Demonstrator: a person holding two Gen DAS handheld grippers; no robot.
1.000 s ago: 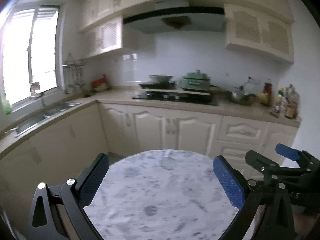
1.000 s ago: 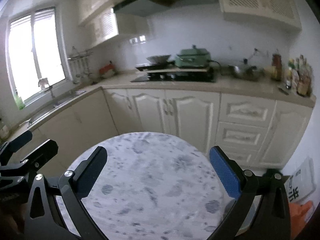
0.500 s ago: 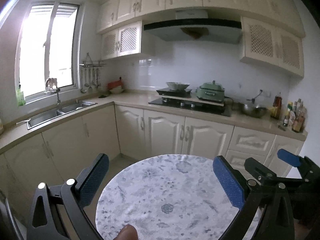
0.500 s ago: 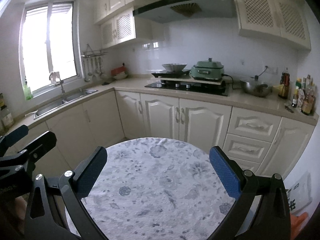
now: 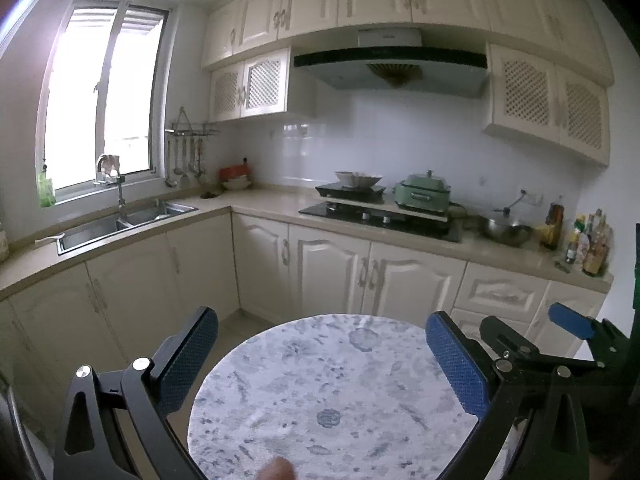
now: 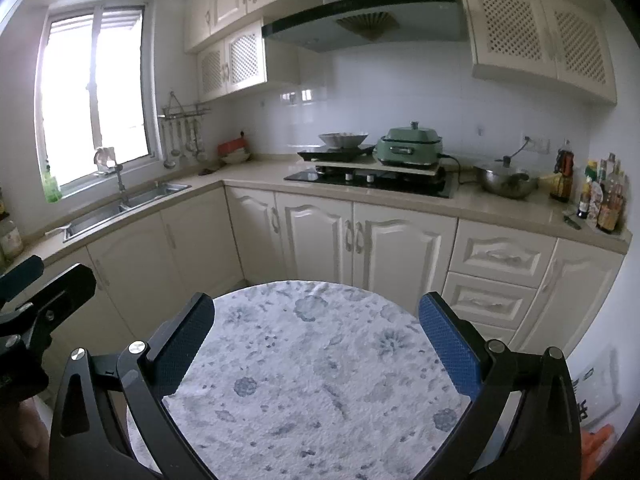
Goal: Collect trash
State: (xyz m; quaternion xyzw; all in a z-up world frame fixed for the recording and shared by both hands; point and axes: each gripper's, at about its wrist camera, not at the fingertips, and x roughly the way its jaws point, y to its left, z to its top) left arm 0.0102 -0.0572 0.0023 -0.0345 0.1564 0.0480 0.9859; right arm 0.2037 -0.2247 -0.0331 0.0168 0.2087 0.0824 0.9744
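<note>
No trash shows in either view. My left gripper is open above a round table covered with a white and blue floral cloth, nothing between its fingers. My right gripper is open too, over the same round table, and holds nothing. In the left wrist view the right gripper appears at the right edge. The left gripper appears at the left edge of the right wrist view. A fingertip pokes in at the bottom of the left wrist view.
Cream kitchen cabinets run behind the table with a hob, a green pot, a steel bowl and bottles. A sink sits under the window on the left. Something orange lies low right.
Both cameras have tilted up and pulled back: more of the upper cabinets and hood shows, and the table sits lower and smaller. A fingertip has appeared at the left view's bottom edge.
</note>
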